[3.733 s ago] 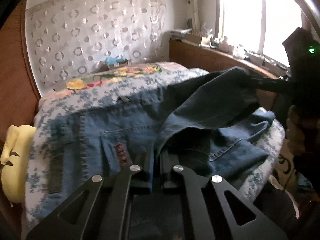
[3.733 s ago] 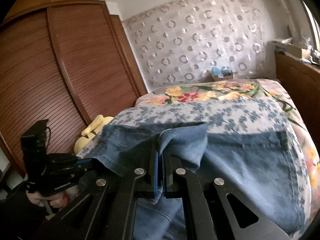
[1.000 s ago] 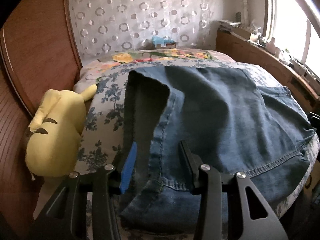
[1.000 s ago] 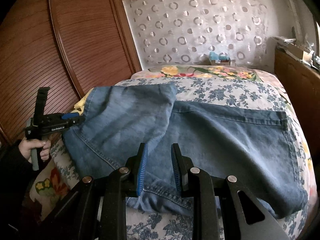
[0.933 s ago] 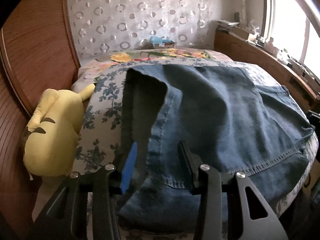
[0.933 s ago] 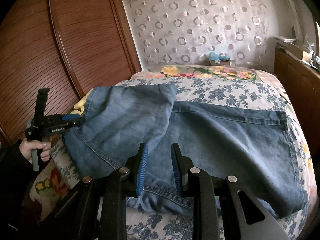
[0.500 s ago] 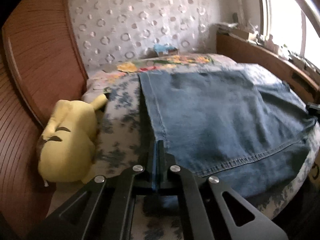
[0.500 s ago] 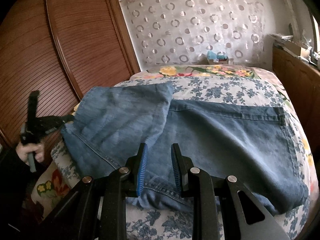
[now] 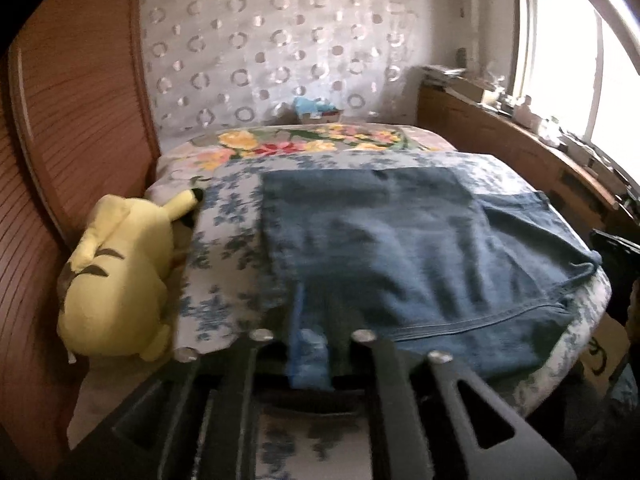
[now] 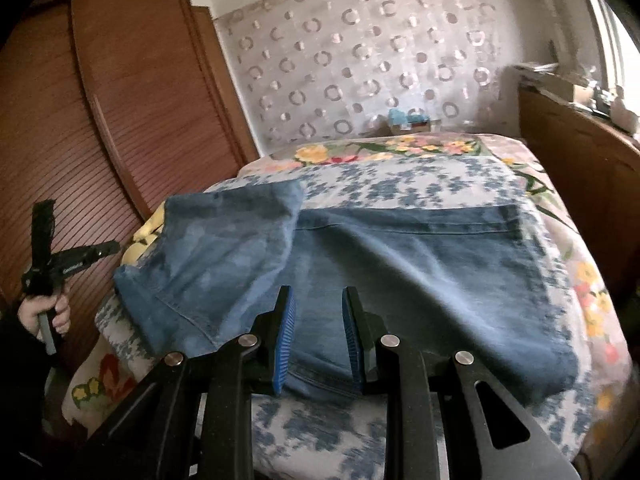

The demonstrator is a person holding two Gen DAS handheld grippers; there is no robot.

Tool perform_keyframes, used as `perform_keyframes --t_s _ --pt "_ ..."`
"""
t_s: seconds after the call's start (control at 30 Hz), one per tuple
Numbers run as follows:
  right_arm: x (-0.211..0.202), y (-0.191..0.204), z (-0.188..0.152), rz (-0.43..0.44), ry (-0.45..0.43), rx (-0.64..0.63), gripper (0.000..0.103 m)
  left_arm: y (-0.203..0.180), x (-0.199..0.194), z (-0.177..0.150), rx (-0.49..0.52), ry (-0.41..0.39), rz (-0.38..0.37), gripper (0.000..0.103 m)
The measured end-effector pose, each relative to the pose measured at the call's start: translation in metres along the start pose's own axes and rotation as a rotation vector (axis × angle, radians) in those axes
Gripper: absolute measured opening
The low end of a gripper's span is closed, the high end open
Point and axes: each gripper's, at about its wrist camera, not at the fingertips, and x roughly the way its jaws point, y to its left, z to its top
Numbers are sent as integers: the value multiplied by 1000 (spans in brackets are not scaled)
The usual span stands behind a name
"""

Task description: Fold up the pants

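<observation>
Nearest you, right gripper (image 10: 318,334): fingers a little apart, nothing between the blue pads, hovering just above the near hem edge of the pants (image 10: 400,272) at 6 o'clock in the right wrist view. Left gripper (image 9: 326,344): blurred, but the fingers have just been opening and stand slightly parted with no cloth pinched; the denim edge lies just past the tips.

Pants lie flat on the bed (image 10: 400,184), already folded over: a doubled flap sits on top toward 9–10 o'clock, and the waistband edge runs across at 1 o'clock. The left hand (image 10: 44,312) holds its gripper off the bed edge at 8 o'clock, well apart from the fabric.

Looks like one fold is laid and released; the next fold or a smoothing pass comes up. For that:
- Open wider before you drop onto the near hem, and take both layers.
- Grab the two near corners evenly so the fold stays square.
- Lift low and carry toward 12 o'clock without dragging the flap out of line.

Far side: the yellow plush toy (image 9: 116,276) lies just beside the pants at 9 o'clock; keep the cloth off it.
</observation>
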Motion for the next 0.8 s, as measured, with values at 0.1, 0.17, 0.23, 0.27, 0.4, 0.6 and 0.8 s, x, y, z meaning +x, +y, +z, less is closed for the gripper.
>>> perform_keyframes --t_s 0.1,0.17,0.23,0.27,0.4,0.6,0.8 --pt "-13 -13 -5 -37 -11 18 25 -20 -1 1 16 -14 -14 49" --pt "-20 -23 -8 -67 -15 28 25 -36 -2 2 30 -26 -25 63" --pt "-28 -32 -13 -110 -16 28 25 -52 -3 3 36 -41 -46 78" --pt "-32 -36 -15 -132 -15 30 25 -59 -3 4 35 -48 -60 80" --pt "-44 -53 -22 -202 -13 55 25 -84 -4 7 39 -54 -99 80" --pt "-52 -64 -26 -288 -3 71 25 -114 -7 9 54 -50 -138 80" --pt "-50 -73 -30 -320 30 101 25 -133 -3 5 77 -28 -155 80"
